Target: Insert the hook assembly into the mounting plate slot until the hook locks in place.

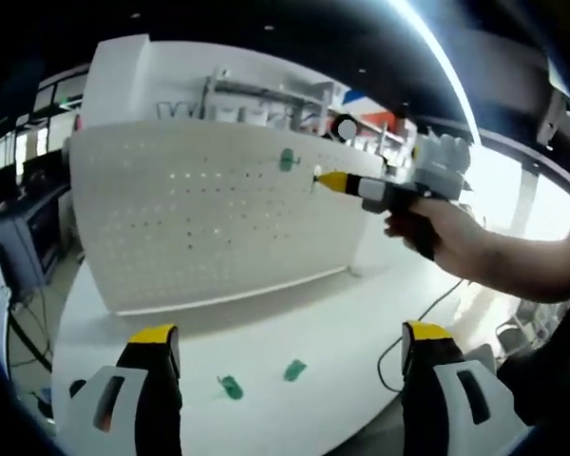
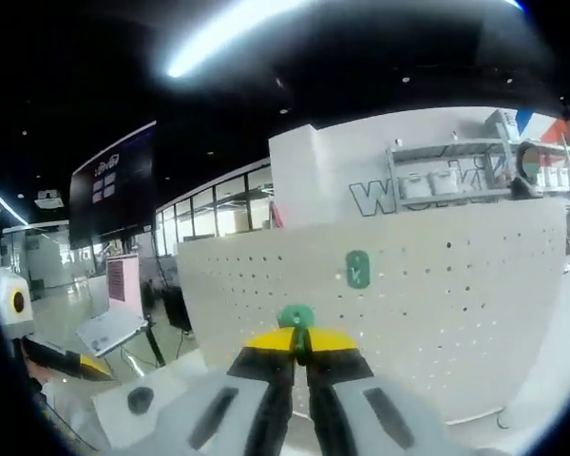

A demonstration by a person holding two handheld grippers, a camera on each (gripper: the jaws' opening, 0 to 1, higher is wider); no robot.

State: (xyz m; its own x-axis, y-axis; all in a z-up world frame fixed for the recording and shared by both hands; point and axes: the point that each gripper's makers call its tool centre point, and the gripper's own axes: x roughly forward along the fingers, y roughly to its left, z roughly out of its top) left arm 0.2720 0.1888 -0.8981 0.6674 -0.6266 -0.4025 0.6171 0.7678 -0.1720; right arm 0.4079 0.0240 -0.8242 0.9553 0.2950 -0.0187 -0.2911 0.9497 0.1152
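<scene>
1. In the left gripper view, the left gripper (image 1: 290,347) has its two yellow-tipped jaws spread wide apart, with nothing between them; they rise over the white table top (image 1: 304,313).
2. On this table stands a white perforated mounting plate (image 1: 209,214), upright like a wall and full of small holes.
3. One small green plastic hook (image 1: 287,160) already sits on the plate, in its upper part.
4. Two more green hook pieces lie flat on the table in front of the plate, between the left jaws: one (image 1: 231,387) more to the left, the other (image 1: 294,370) just beside it.
5. The right gripper (image 1: 323,179) comes into the left gripper view from the right, held by a person's hand (image 1: 437,228); its yellow tips are right at the plate surface, near the mounted hook.
6. In the right gripper view, the right gripper (image 2: 299,344) has its jaws pressed together on a green hook assembly (image 2: 295,316), which sticks out above the yellow tips.
7. The held piece is in front of the perforated plate (image 2: 437,285), below the mounted green hook (image 2: 358,269). Whether it already touches the plate, I cannot tell.
</scene>
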